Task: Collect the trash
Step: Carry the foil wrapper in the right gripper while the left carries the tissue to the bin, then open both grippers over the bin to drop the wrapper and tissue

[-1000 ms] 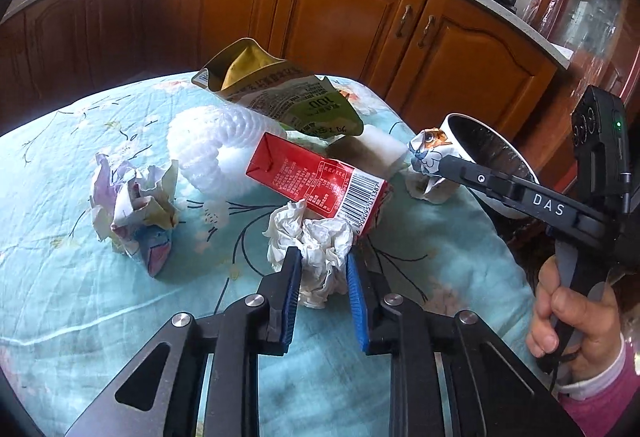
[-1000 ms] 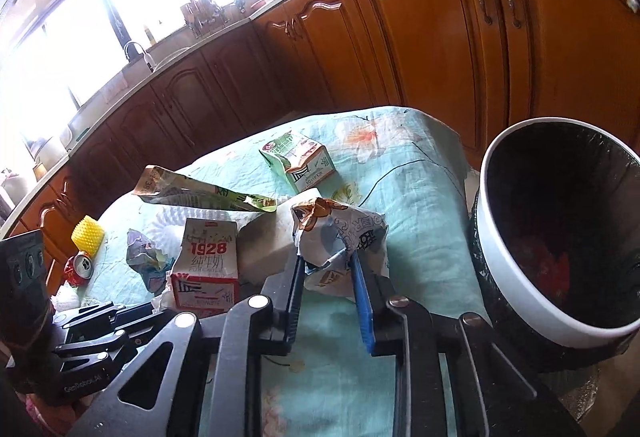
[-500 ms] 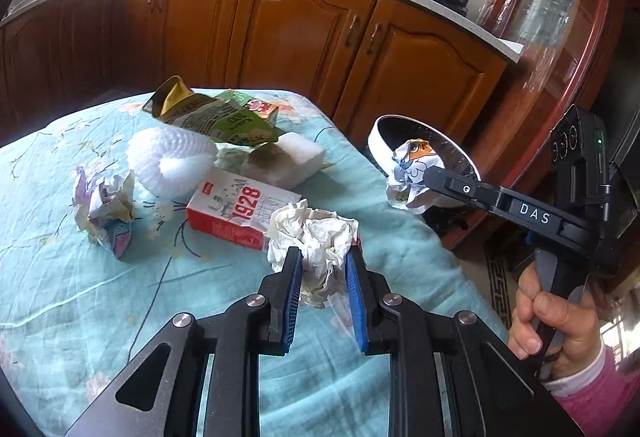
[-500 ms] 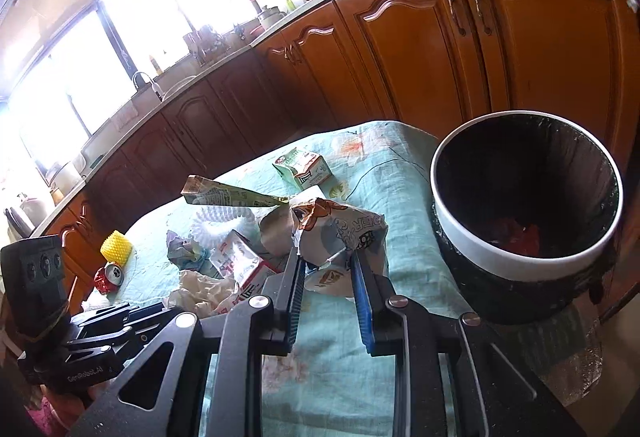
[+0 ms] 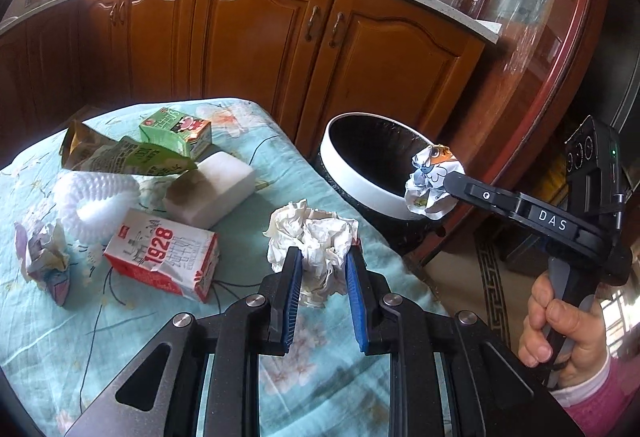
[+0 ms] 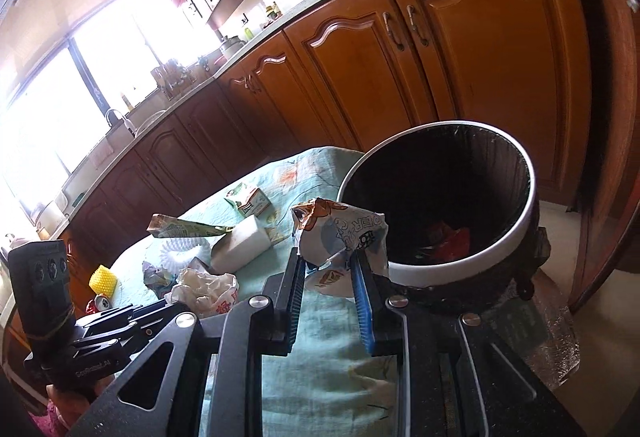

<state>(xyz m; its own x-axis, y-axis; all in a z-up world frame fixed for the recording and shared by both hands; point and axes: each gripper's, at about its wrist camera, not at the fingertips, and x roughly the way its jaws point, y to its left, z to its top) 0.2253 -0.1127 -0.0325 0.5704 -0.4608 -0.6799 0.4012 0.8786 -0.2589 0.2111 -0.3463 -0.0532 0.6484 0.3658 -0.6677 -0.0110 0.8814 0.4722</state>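
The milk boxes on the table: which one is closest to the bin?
The green milk box at the far end of the table is closer to the bin. The red and white one lies nearer the left gripper.

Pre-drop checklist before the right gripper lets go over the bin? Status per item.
1. Right gripper shut on the printed wrapper: ok.
2. Wrapper over the trash bin opening: not ok in the right wrist view, where it sits at the near rim; in the left wrist view it overlaps the rim, depth cannot tell.
3. Bin mouth unobstructed: ok, only some red trash at the bottom.
4. Left gripper shut on the crumpled tissue: ok.
5. Tissue lifted off the tablecloth: cannot tell.
6. Left gripper out of the right gripper's path: ok, it is back over the table.
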